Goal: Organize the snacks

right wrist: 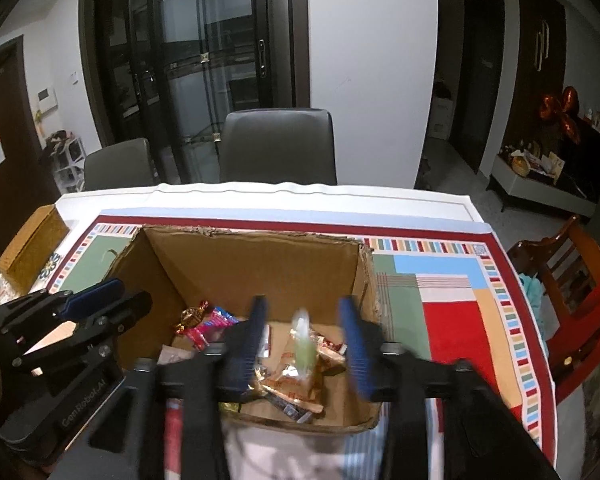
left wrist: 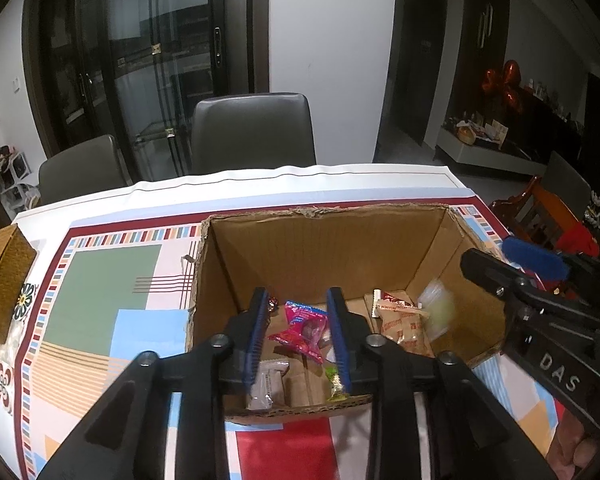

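Observation:
An open cardboard box (left wrist: 300,248) stands on the patterned tablecloth and also shows in the right wrist view (right wrist: 240,264). Inside lie several snacks: a pink packet (left wrist: 302,330), tan biscuit packets (left wrist: 400,320), a grey-white packet (left wrist: 268,384) and a gold-wrapped candy (right wrist: 190,316). A blurred pale green packet (right wrist: 304,346) is in the air between the right fingers, touching neither; it also shows in the left wrist view (left wrist: 438,312). My left gripper (left wrist: 300,336) is open and empty over the box's near side. My right gripper (right wrist: 304,344) is open over the box.
A woven wicker box (left wrist: 4,280) sits at the table's left edge. Two grey chairs (left wrist: 256,132) stand behind the table, before glass doors. A wooden chair (right wrist: 572,280) with red cloth is at the right. The tablecloth (right wrist: 452,312) lies bare right of the box.

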`<state>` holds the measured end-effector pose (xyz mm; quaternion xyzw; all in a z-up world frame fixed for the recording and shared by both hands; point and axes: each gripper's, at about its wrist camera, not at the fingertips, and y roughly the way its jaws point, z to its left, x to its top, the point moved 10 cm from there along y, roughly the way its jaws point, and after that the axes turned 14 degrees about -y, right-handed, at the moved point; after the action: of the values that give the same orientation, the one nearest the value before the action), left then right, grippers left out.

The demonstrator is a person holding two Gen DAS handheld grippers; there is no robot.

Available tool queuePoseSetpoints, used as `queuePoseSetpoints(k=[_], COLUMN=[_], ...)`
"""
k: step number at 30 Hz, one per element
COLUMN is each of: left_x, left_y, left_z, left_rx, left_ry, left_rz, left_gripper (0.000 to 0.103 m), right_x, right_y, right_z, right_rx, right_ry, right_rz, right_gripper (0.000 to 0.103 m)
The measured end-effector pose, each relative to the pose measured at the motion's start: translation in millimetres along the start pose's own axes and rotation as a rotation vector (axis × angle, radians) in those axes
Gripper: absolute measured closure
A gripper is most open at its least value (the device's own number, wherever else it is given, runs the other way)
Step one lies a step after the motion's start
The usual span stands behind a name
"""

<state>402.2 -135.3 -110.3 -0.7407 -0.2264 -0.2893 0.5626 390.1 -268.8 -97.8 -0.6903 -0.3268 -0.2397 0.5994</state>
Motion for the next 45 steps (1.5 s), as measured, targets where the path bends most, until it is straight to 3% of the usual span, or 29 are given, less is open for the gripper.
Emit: queuePoseSetpoints(k=[4,7,16,32,45], left_x=[1.5,3.0,5.3,1.8,-23.9], left_y=[-4.7,-8.2,-22.6,-59.6,-98.1], left_z=[3.2,5.9,13.4,22.9,21.5], left_rx=[0.012,0.011,0.054,0.095,0.102], left_ry=[-0.011,-0.023,-0.035,-0.051,-0.045], left_rz=[-0.016,-0.024,-0.065,-0.118,-0.144], left_gripper=[0.046,0.037,0.022,0.018,0.014], right_x=[2.1,2.8,4.9,0.8,-18.9], right_y=[-3.7,-4.7,-16.0,-52.1,-89.0], right_z=[-3.4,-4.8,-8.1,-3.3,3.5], right_rx=[-0.021,-0.028,-0.062,-0.084,-0.094], right_ry=[0.001,0.004,0.006,0.011,0.010], right_rz=[-0.010,-0.007,-0.021,-0.065,-0.089], right_gripper=[0.038,0.032,0.023,0.019,0.019])
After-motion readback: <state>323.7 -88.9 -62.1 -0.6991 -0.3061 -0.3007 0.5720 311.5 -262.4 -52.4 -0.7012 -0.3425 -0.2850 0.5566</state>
